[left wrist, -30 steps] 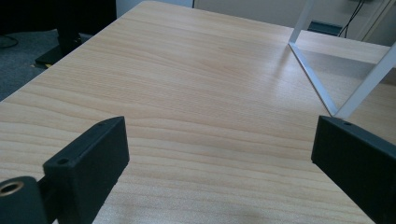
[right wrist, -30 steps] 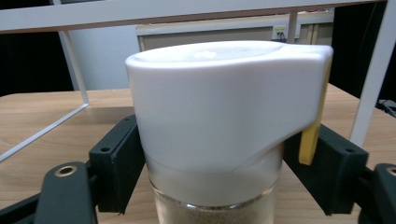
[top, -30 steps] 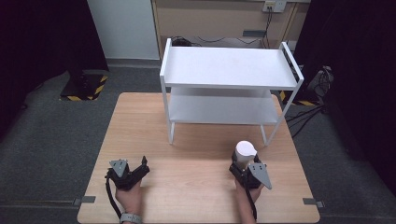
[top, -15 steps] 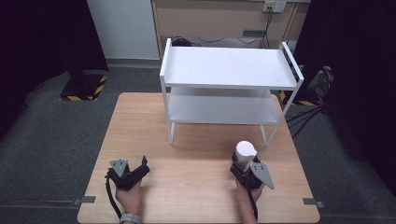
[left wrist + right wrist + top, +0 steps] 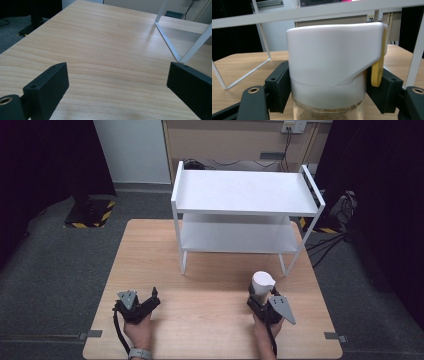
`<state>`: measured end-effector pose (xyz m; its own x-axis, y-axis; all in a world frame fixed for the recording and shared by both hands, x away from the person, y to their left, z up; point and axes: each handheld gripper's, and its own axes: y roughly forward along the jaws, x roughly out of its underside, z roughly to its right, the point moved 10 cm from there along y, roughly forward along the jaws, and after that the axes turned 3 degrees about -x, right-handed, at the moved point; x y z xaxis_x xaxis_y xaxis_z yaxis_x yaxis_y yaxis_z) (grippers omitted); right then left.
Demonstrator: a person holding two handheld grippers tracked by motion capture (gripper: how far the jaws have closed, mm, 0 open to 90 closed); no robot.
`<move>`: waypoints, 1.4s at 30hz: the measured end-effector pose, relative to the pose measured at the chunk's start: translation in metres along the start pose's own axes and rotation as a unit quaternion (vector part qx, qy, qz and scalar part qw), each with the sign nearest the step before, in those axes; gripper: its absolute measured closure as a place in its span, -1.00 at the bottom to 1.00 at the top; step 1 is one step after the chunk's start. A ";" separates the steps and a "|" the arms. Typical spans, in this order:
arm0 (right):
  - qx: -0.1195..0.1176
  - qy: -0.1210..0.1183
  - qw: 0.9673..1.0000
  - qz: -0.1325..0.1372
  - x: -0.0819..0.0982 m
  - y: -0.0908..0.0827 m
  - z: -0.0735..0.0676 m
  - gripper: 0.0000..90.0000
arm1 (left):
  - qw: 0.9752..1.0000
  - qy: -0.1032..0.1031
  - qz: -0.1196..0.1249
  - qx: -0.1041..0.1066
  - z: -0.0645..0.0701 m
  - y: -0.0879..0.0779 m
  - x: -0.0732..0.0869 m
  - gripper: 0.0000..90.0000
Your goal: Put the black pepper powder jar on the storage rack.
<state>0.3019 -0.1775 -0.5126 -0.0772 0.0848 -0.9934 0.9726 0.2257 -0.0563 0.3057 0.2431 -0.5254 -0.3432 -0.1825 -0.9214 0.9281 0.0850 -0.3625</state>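
Note:
A clear jar with a tall white lid and a yellow tab stands upright near the table's front right. My right gripper is shut on the jar just below its lid, one black jaw on each side. A brownish powder shows through the glass. Near the front left of the table, my left gripper is open and holds nothing; its own view has bare wood between the wide-apart jaws.
A white two-tier shelf rack stands at the back of the wooden table, its front right leg just beyond the jar. Cables lie on the floor to the right.

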 end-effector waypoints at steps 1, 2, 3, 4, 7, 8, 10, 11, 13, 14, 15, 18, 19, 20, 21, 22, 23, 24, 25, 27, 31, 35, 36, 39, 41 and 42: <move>-0.001 0.000 1.000 0.001 -0.003 -0.001 0.000 -0.38 | 1.000 0.000 0.000 0.000 0.000 0.000 0.000 -0.92; -0.003 -0.001 1.000 0.004 -0.006 -0.001 0.001 -0.38 | 1.000 0.000 0.000 0.000 0.000 0.000 0.000 -0.92; -0.003 -0.001 1.000 0.006 -0.009 -0.002 0.001 -0.38 | 1.000 -0.001 0.001 0.000 0.000 0.000 0.000 -0.92; -0.004 -0.001 1.000 0.008 -0.013 -0.003 0.003 -0.38 | 1.000 -0.002 0.001 0.000 0.000 0.000 0.000 -0.92; -0.007 0.005 1.000 0.015 -0.028 -0.003 0.006 -0.37 | 1.000 -0.003 0.002 0.000 0.000 0.000 0.000 -0.92; -0.008 0.003 1.000 0.017 -0.033 -0.003 0.007 -0.37 | 1.000 -0.003 0.003 0.000 -0.001 0.000 0.000 -0.92; -0.011 0.002 1.000 0.023 -0.044 -0.002 0.009 -0.36 | 1.000 -0.005 0.004 0.000 -0.001 0.000 0.000 -0.92; -0.013 -0.001 1.000 0.025 -0.050 -0.001 0.010 -0.36 | 1.000 -0.007 0.005 0.000 -0.001 0.000 0.000 -0.92; -0.016 -0.001 0.999 0.031 -0.061 0.001 0.011 -0.36 | 1.000 -0.007 0.005 0.000 -0.001 -0.001 0.000 -0.92; -0.019 -0.001 0.999 0.032 -0.067 0.002 0.011 -0.36 | 1.000 -0.008 0.006 0.000 -0.001 -0.001 0.001 -0.92; -0.020 -0.001 0.999 0.034 -0.072 0.003 0.012 -0.36 | 1.000 -0.008 0.006 0.000 -0.001 -0.001 0.001 -0.92; -0.023 -0.004 0.999 0.038 -0.087 0.009 0.012 -0.36 | 1.000 -0.010 0.006 0.000 -0.002 -0.001 0.001 -0.92; -0.022 -0.005 0.999 0.039 -0.091 0.011 0.012 -0.35 | 1.000 -0.010 0.007 0.001 -0.002 -0.001 0.001 -0.92; -0.021 -0.004 0.999 0.041 -0.096 0.013 0.012 -0.35 | 1.000 -0.011 0.007 0.000 -0.002 -0.001 0.001 -0.92; -0.022 -0.001 0.999 0.042 -0.100 0.015 0.012 -0.35 | 1.000 -0.011 0.007 0.000 -0.002 -0.001 0.001 -0.92; -0.024 0.000 0.999 0.043 -0.103 0.018 0.012 -0.35 | 1.000 -0.012 0.008 0.001 -0.002 -0.001 0.001 -0.92; -0.025 -0.001 0.999 0.042 -0.107 0.020 0.012 -0.35 | 1.000 -0.012 0.008 0.001 -0.002 -0.001 0.001 -0.92; -0.025 -0.004 0.999 0.043 -0.110 0.023 0.012 -0.35 | 1.000 -0.012 0.009 0.002 -0.002 -0.001 0.001 -0.92; -0.027 -0.005 0.999 0.042 -0.113 0.025 0.013 -0.35 | 1.000 -0.012 0.009 0.002 -0.002 -0.001 0.001 -0.92; -0.029 -0.004 0.999 0.042 -0.118 0.030 0.013 -0.35 | 1.000 -0.013 0.009 0.002 -0.002 -0.001 0.001 -0.92; -0.033 0.001 0.998 0.047 -0.125 0.039 0.014 -0.35 | 1.000 -0.014 0.010 0.001 -0.003 -0.001 0.001 -0.92; -0.042 -0.001 0.997 0.060 -0.134 0.045 0.015 -0.35 | 1.000 -0.013 0.010 0.001 -0.003 -0.001 0.001 -0.92; -0.044 -0.003 0.997 0.062 -0.136 0.047 0.015 -0.35 | 1.000 -0.014 0.011 0.001 -0.003 -0.001 0.001 -0.92; -0.046 0.001 0.997 0.063 -0.141 0.051 0.015 -0.35 | 1.000 -0.015 0.012 0.001 -0.003 -0.001 0.001 -0.92; -0.046 -0.001 0.997 0.064 -0.144 0.054 0.015 -0.35 | 1.000 -0.015 0.012 0.001 -0.003 -0.001 0.000 -0.92; -0.046 -0.002 0.997 0.064 -0.145 0.055 0.016 -0.35 | 1.000 -0.015 0.012 0.001 -0.003 -0.001 0.000 -0.92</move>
<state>0.3700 -0.1925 -0.3735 0.0477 0.1150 -0.9922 0.9499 0.3018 0.0806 0.3044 0.2458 -0.5260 -0.3168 -0.2100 -0.9249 0.9360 0.0883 -0.3407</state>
